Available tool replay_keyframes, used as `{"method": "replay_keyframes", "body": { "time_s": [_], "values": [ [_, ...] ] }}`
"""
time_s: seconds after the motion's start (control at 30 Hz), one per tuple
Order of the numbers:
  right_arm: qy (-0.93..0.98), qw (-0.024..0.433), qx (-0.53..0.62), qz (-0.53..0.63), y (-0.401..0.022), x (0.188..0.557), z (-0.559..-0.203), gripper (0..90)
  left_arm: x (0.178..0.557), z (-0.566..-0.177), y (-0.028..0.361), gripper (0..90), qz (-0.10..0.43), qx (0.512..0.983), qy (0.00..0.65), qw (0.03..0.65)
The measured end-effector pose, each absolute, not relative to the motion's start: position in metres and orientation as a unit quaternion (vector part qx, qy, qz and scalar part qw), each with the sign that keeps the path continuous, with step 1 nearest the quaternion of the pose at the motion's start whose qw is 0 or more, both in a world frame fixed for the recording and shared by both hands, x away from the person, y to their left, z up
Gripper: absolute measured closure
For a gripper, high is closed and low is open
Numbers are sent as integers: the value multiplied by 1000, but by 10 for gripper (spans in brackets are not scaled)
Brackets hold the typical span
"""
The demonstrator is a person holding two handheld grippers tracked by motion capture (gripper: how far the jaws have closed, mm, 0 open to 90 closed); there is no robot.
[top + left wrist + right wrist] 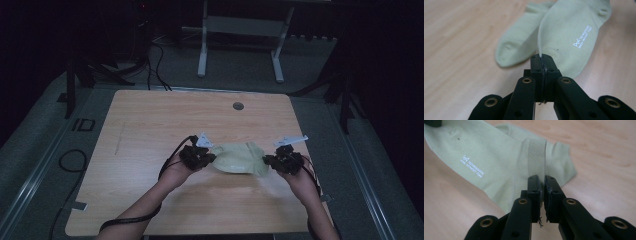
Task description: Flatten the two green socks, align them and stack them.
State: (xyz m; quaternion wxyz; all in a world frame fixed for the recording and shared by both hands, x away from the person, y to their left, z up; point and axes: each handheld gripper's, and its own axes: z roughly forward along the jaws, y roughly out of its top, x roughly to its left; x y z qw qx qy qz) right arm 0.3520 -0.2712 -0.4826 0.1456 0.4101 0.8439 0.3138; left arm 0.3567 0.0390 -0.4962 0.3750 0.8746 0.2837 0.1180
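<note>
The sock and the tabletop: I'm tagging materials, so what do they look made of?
Sock: soft, matte, pale green knit fabric, likely a cotton blend, with a ribbed cuff and white print. Tabletop: light wood-grain surface, smooth, probably laminate.

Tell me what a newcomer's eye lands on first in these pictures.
First, the pale green sock stretched between two black claws over the middle of the wooden table. The left claw is shut on the sock's thin edge, and the right claw is shut on its ribbed cuff band. Small white lettering stands out on the sock, and a second sock lies beneath it.
</note>
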Motion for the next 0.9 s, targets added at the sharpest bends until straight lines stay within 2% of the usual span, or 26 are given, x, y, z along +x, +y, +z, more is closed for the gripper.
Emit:
{"method": "replay_keyframes", "body": {
  "time_s": [0.2,0.43,0.9],
  "values": [
    [840,146,422,307,-269,379,-478,838,379,-499,36,887,127,875,299,359],
    [840,132,437,292,-266,408,-492,837,397,-514,31,887,127,880,309,338],
    [839,108,461,269,-271,430,-519,832,425,-537,21,884,110,883,328,317]
  ]
}}
